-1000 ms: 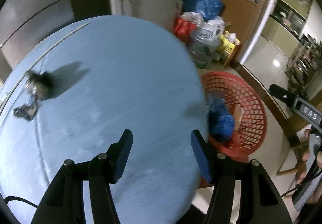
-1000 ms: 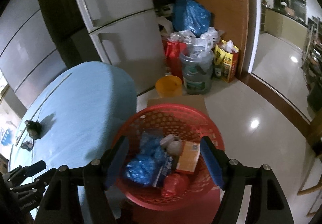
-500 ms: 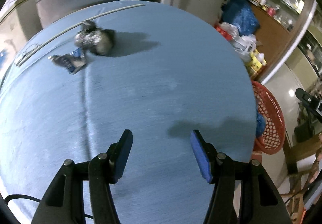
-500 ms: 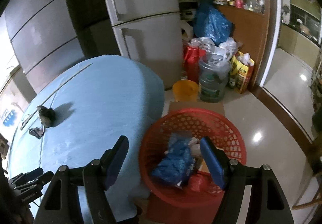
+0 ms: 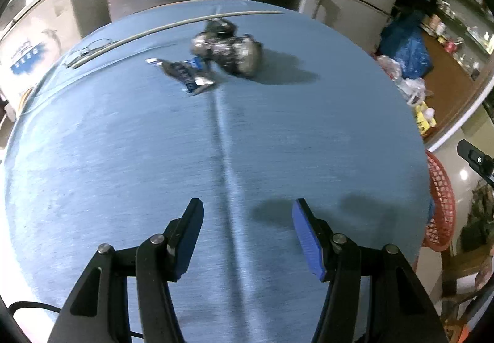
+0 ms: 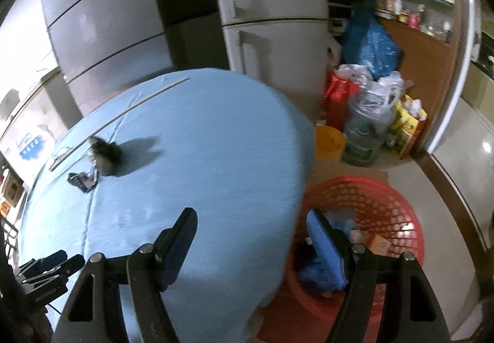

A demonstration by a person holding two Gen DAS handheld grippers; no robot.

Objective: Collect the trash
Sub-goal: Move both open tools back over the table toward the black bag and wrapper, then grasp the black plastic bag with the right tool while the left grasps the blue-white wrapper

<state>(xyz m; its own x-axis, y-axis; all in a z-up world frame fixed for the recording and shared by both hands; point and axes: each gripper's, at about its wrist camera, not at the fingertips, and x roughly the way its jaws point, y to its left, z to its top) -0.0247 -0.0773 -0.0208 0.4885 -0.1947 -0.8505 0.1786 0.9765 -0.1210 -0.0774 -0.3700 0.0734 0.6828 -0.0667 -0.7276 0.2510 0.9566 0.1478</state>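
A crumpled dark plastic bag [image 5: 230,48] and a flat blue wrapper [image 5: 188,75] lie on the far part of the round blue table [image 5: 154,158]. My left gripper [image 5: 247,213] is open and empty above the table's near half, well short of them. My right gripper [image 6: 251,219] is open and empty over the table's right edge. The red mesh basket [image 6: 379,201] stands on the floor to the right, with blue bags and a small carton inside. The bag [image 6: 105,153] and the wrapper [image 6: 81,181] also show in the right wrist view.
Grey fridges [image 6: 271,19] stand behind the table. A water jug [image 6: 364,133], a yellow bucket [image 6: 328,142], bags and boxes sit on the floor beyond the basket. The basket's rim [image 5: 441,204] shows at the table's right edge.
Both grippers have swung left, away from the basket and over the table. The dark bag and wrapper now sit nearer the middle of the left wrist view. Both jaws stay open.
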